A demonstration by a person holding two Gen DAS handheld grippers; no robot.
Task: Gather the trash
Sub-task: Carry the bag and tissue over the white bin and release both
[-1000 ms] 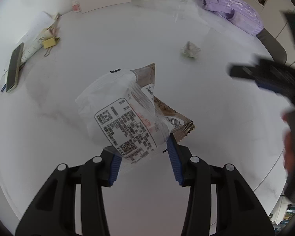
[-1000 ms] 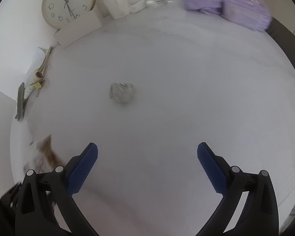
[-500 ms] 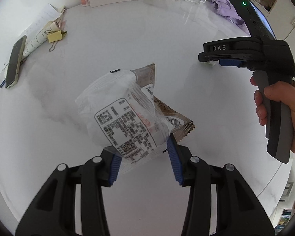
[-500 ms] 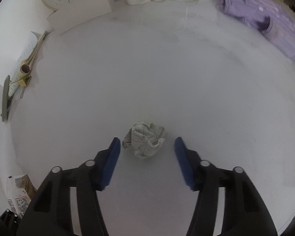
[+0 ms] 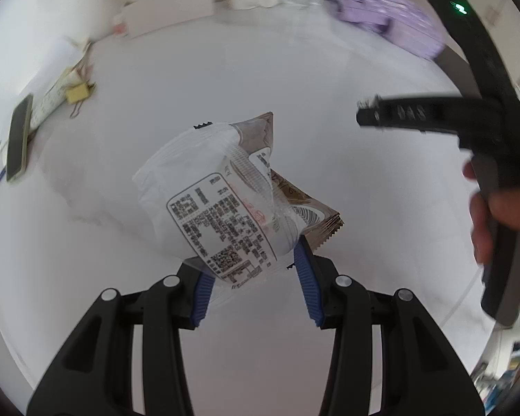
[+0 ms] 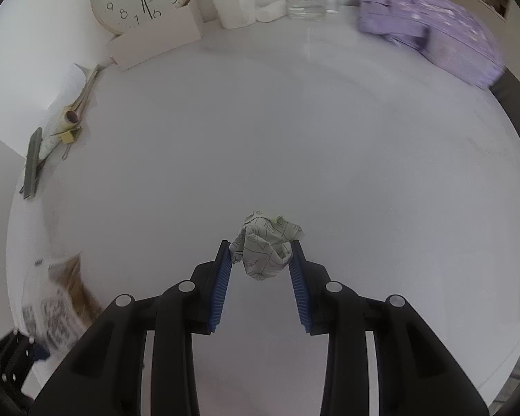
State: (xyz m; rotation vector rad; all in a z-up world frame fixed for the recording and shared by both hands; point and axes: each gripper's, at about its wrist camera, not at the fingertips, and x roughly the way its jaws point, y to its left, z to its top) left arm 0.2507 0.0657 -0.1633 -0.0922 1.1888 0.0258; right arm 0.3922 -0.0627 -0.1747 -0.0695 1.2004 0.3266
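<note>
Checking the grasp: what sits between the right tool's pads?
A crumpled paper ball, in the right wrist view. The closing right tool has both pads against its sides, over the bare white table.

2 wrappers (image 5: 225,208), white over brown, hang crumpled above the table; a paper ball (image 6: 265,248), apparently printed, sits pinched between blue pads
</note>
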